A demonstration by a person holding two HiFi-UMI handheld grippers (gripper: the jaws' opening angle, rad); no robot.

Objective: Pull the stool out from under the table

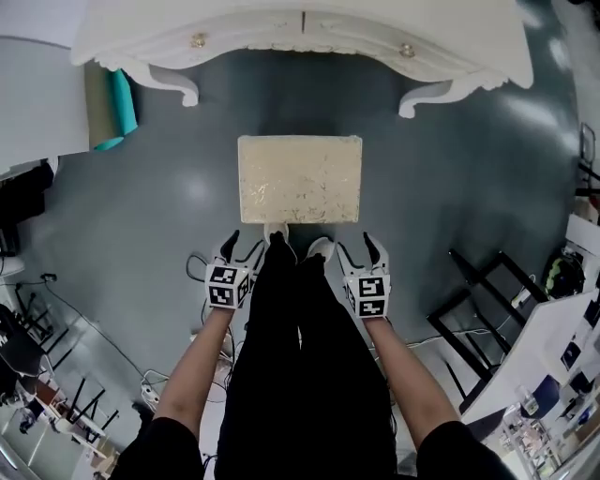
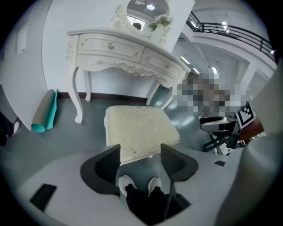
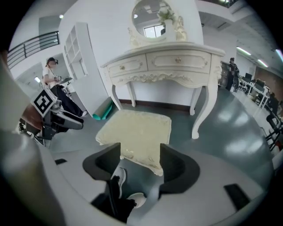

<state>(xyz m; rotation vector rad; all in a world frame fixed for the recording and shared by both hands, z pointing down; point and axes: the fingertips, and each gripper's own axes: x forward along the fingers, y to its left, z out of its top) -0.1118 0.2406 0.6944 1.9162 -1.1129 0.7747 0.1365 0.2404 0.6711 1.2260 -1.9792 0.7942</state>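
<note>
Stool clear of the table, both sets of fingers open and empty.
Head view: stool [image 1: 299, 178] on the floor just ahead of left gripper [image 1: 244, 246] and right gripper [image 1: 357, 246], table [image 1: 281, 28] well beyond.
Left gripper view: fingers apart, nothing between, stool's near edge just past the tips.
Right gripper view: likewise, near corner past the tips.
Risk: shoes [image 1: 319, 249] sit between the grippers, touching the stool's near edge; another pull likely hits them, and a cushion-edge pinch could slip.
</note>
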